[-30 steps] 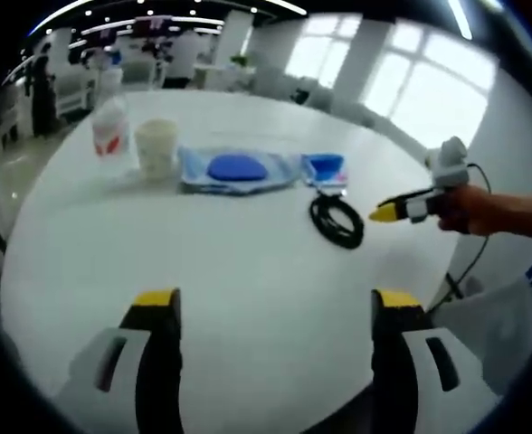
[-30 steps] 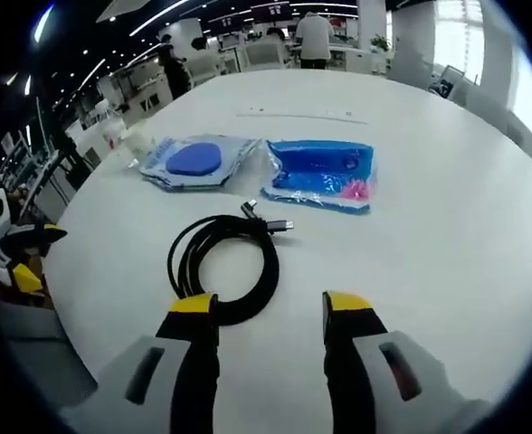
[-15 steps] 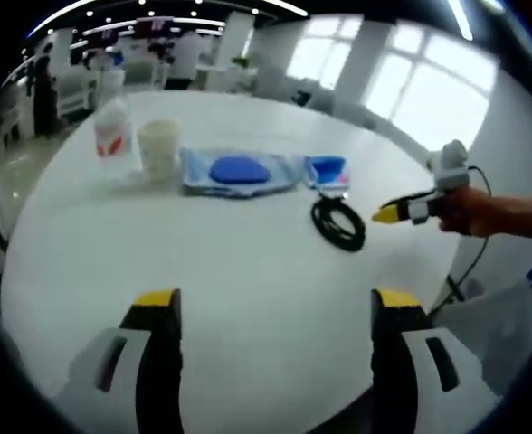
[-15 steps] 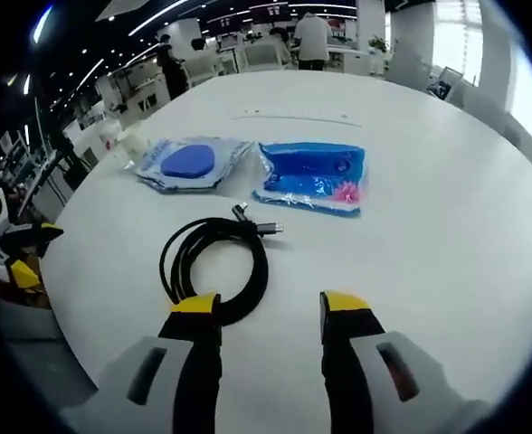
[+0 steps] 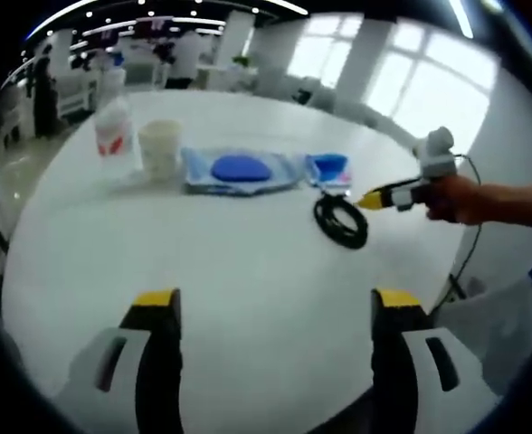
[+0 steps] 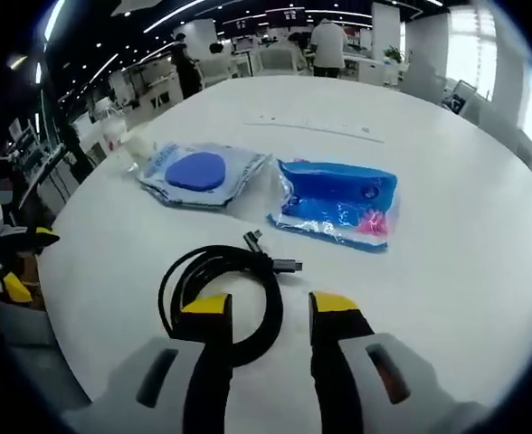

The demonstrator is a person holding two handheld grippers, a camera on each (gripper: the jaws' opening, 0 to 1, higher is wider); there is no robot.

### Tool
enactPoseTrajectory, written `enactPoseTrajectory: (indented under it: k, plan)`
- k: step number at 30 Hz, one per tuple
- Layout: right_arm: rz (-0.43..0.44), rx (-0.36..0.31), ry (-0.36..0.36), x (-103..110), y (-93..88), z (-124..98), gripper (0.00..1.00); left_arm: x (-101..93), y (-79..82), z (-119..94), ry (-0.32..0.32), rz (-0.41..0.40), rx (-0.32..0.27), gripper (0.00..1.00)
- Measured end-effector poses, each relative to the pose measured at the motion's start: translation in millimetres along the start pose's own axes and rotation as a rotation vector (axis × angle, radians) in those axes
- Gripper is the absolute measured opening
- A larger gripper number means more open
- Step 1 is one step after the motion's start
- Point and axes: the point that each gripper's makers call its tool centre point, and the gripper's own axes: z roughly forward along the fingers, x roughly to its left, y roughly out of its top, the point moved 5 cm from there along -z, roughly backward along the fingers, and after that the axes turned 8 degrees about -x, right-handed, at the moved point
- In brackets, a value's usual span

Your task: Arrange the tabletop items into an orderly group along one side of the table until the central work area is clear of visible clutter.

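Coiled black cable (image 6: 221,294) lies beneath the right gripper (image 6: 264,309), jaws apart; two blue packets (image 6: 338,201) lie beyond.

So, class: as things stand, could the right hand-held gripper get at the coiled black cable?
Probably yes. The right hand-held gripper is open with its jaws at the rim of the black cable coil, and nothing lies between them; the blue packets sit beyond it on the table.

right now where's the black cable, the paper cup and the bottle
black cable (image 6: 219,287), right gripper view, left side of the coil
paper cup (image 5: 160,147), left gripper view, its side wall
bottle (image 5: 113,132), left gripper view, its red label
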Motion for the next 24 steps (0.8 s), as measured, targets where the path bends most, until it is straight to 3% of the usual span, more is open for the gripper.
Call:
enactPoseTrajectory:
  k: [5,9,14,17,24]
  plan:
    - [-0.022,0.018,0.018,5,-0.4,13,0.28,-0.8,-1.5,0,-0.005,0.003,0.004,0.84]
    - [-0.054,0.038,0.033,10,-4.1,19,0.20,-0.5,-3.2,-1,-0.003,0.003,0.015,0.84]
    - [-0.091,0.070,0.010,7,-7.9,23,0.17,2.1,-2.6,-1,0.004,-0.006,0.012,0.84]
    - [-0.117,0.083,-0.005,3,-8.2,22,0.07,1.7,-2.7,-1,0.004,-0.008,0.010,0.84]
    - [-0.108,0.087,0.006,4,-9.3,23,0.06,-1.2,-4.6,0,-0.005,0.004,0.023,0.84]
